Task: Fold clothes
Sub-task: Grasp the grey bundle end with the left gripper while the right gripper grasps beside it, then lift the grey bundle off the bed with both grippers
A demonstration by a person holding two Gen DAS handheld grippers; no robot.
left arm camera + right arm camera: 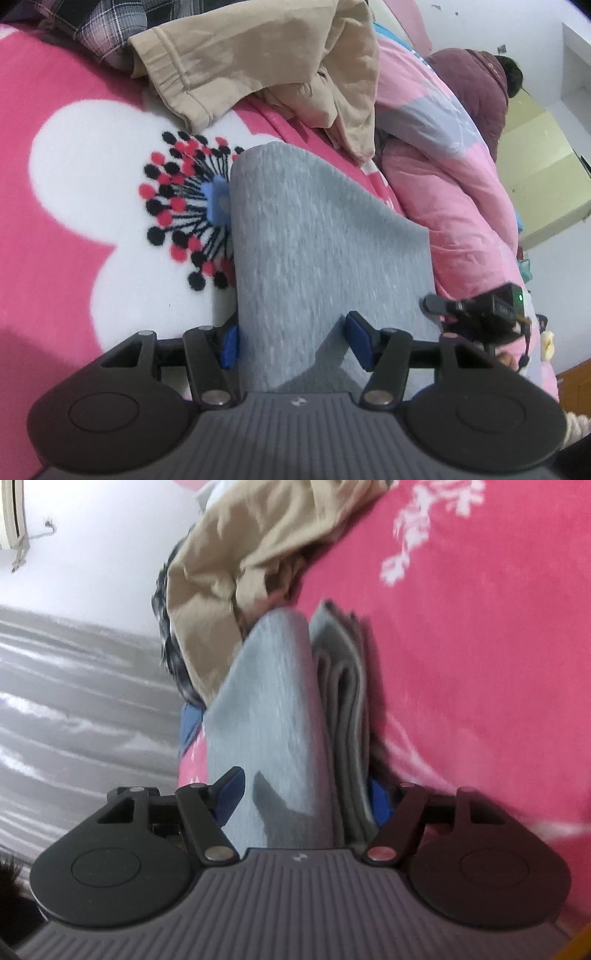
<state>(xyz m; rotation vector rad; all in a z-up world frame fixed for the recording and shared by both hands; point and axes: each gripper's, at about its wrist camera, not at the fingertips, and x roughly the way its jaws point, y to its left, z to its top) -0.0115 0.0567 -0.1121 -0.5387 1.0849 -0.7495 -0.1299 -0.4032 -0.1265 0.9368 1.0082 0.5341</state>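
Note:
A folded grey garment (314, 236) lies on the pink flowered blanket (74, 166). My left gripper (295, 343) straddles its near end. One blue pad sits at the garment's left edge and the other hovers over its top face, casting a shadow. Its jaws are open. In the right wrist view the same grey garment (273, 709) appears as a thick stack of layers between the jaws of my right gripper (306, 799), which are open. The left pad stands just off the cloth and the right pad is half hidden behind the stack. The right gripper (437, 308) also shows at the garment's right edge.
Crumpled beige trousers (258, 66) and a plaid garment (107, 26) lie beyond the grey one. A rolled pink quilt (443, 184) runs along the right. A person in a maroon jacket (476, 85) is at the far end. The beige trousers (229, 554) border a grey streaked surface (74, 701).

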